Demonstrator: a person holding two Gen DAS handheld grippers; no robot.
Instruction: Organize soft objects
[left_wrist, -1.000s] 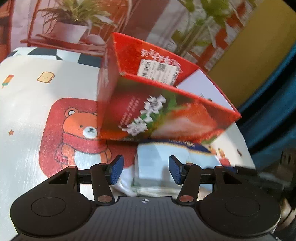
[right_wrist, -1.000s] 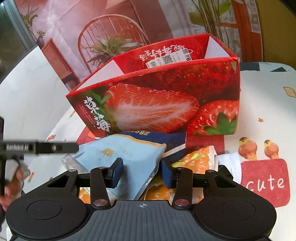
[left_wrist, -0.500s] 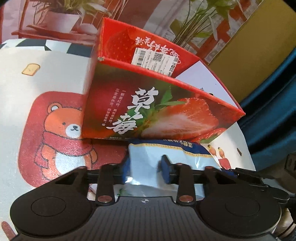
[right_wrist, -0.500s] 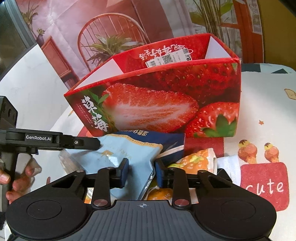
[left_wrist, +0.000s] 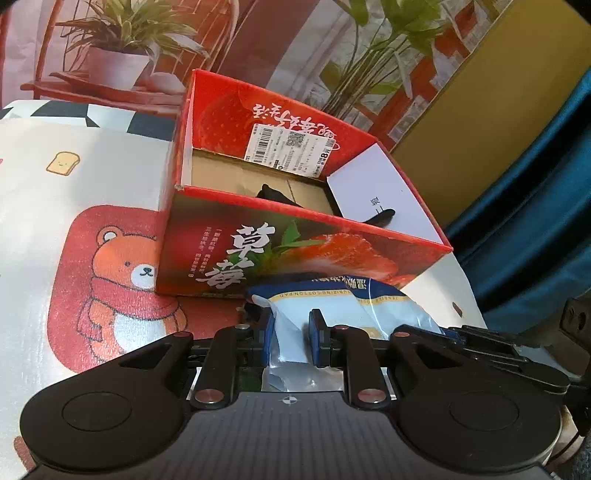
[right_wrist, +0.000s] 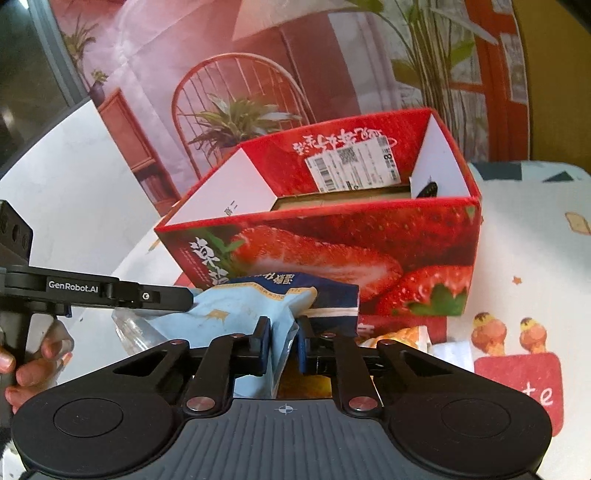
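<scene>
A light blue soft pack (left_wrist: 332, 306) with a dark blue top edge hangs between both grippers, just in front of the red strawberry box (left_wrist: 295, 254). My left gripper (left_wrist: 291, 341) is shut on one end of the pack. My right gripper (right_wrist: 282, 349) is shut on the other end of the same pack (right_wrist: 251, 310). The box (right_wrist: 332, 236) is open on top, with a brown cardboard floor and a dark item inside. The left gripper's arm (right_wrist: 99, 290) shows at the left of the right wrist view.
An orange snack bag (right_wrist: 399, 338) and a white packet (right_wrist: 452, 350) lie on the cartoon tablecloth (left_wrist: 74, 206) under and right of the pack. A clear wrapper (right_wrist: 129, 328) lies at the left. The table edge and a blue curtain (left_wrist: 535, 206) are at the right.
Both grippers have closed on the light blue pack and lifted it off the table, up toward the box's front wall. The box's inside has come into view.
</scene>
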